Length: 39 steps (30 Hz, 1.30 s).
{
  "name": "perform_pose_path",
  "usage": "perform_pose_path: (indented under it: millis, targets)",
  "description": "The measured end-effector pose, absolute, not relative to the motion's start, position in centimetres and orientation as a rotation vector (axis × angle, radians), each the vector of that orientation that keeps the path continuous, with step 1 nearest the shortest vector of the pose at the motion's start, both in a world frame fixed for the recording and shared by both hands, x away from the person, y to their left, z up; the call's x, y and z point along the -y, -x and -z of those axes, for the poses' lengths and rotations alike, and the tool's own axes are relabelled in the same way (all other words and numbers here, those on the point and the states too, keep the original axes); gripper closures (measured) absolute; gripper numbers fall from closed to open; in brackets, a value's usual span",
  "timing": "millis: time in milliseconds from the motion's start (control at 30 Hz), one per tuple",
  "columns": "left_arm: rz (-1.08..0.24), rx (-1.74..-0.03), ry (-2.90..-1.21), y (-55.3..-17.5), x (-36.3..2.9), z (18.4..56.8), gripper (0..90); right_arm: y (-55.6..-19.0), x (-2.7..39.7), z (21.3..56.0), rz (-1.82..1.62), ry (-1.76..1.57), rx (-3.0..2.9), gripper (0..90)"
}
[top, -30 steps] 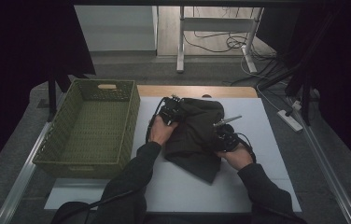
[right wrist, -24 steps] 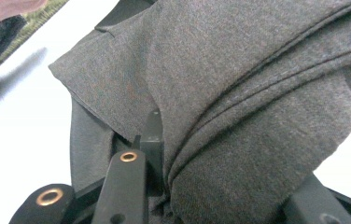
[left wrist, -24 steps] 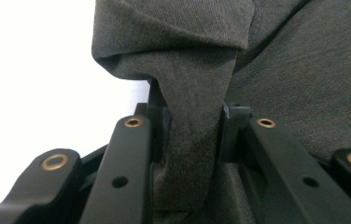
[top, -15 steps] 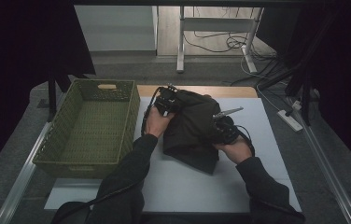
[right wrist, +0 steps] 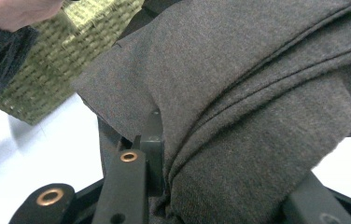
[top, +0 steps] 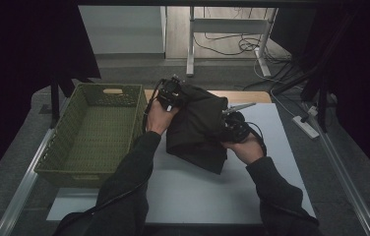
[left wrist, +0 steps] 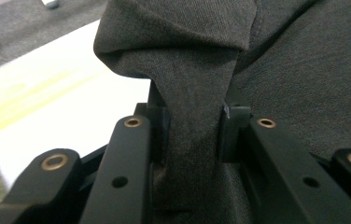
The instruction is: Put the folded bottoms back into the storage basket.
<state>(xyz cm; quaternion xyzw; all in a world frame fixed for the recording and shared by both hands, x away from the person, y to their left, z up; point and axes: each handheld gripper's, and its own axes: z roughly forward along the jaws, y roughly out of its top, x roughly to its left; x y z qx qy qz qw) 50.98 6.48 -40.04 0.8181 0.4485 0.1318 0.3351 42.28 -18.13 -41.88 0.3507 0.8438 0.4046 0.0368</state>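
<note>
- Gripping hard, the left gripper (left wrist: 190, 135) had its two black jaws clamped on a bunched fold of the dark garment (left wrist: 276, 70), the cloth squeezed into a narrow neck between the pads and spreading wide just beyond them.
- Over on the other side, the right gripper (right wrist: 211, 163) was closed on the same garment too; a thick stack of folded layers sat between its jaws and spilled over the far one, hiding most of it.
- From the high view, the garment (top: 198, 123) hung between the two grippers, its upper edge at the left gripper (top: 170, 96), its side at the right gripper (top: 232, 125), and the lower corner drooped towards the white table top (top: 198, 196) beneath.
- The left hand (top: 158, 118) sat just behind its gripper, close beside the wall of the green woven basket (top: 94, 132).
- The right hand (top: 244, 147) trailed behind its gripper, towards the person.
- Past the right gripper's jaws, that basket (right wrist: 66, 51) showed up beyond the cloth, with white table below it.
</note>
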Motion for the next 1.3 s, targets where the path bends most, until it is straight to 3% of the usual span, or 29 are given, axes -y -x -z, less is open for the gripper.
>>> perform_pose_path:
  millis: [800,1300]
  targets:
    - [-0.424,-1.237,-2.129,-50.5,-12.2,33.5,71.1,-43.4,13.1,36.8,-1.372,-0.963,-2.595,64.3]
    - [-0.452,-1.288,-2.128,-49.5,-17.4,32.3,71.1,-43.8,8.4,35.7,-1.421,-0.901,-2.631,64.2]
